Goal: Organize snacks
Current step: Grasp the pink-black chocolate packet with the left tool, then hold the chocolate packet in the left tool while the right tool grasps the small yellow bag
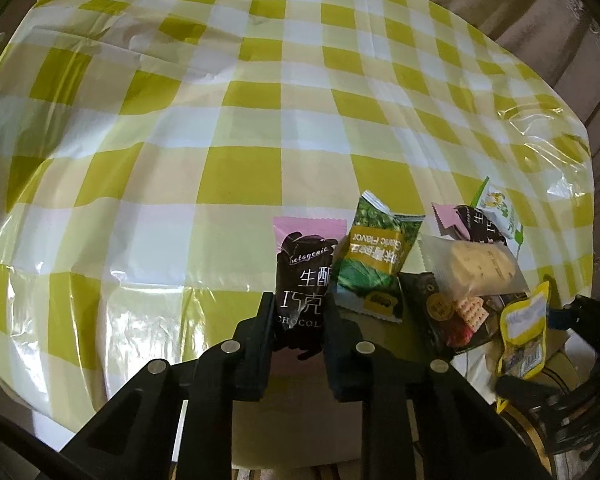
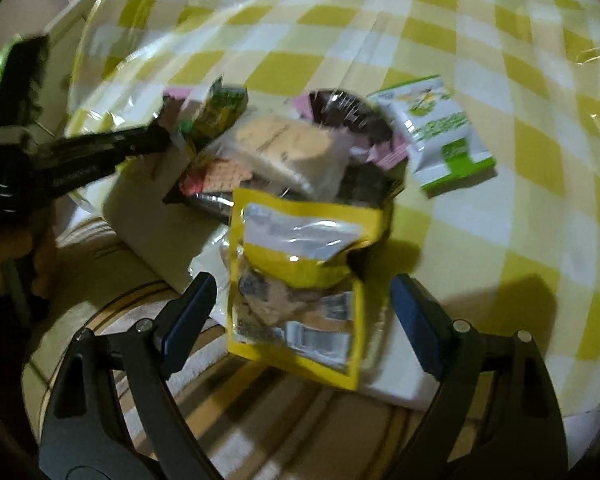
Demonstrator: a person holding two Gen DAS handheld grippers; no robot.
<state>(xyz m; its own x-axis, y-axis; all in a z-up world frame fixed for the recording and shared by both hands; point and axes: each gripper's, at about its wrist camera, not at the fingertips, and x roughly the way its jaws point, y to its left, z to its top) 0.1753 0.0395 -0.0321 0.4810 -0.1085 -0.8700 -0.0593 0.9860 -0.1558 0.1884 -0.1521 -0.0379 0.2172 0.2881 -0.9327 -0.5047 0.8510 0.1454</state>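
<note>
My left gripper (image 1: 299,304) is shut on a pink-and-brown chocolate packet (image 1: 304,272), its pads pressing the packet's two sides. Right of it the pile holds a green garlic-flavour packet (image 1: 374,264), a clear biscuit packet (image 1: 476,268), a dark wafer packet (image 1: 456,312) and a second chocolate packet (image 1: 468,220). My right gripper (image 2: 302,284) stands open around a yellow pouch (image 2: 300,292) at the table's near edge; neither pad touches the pouch. The right wrist view is blurred and shows the left gripper (image 2: 156,136) reaching into the pile from the left.
A yellow-and-white checked plastic cloth (image 1: 240,172) covers the table. A white-and-green packet (image 2: 444,132) lies at the right of the pile. The table's white edge (image 2: 400,384) sits just under the right gripper, with a striped floor (image 2: 140,300) below it.
</note>
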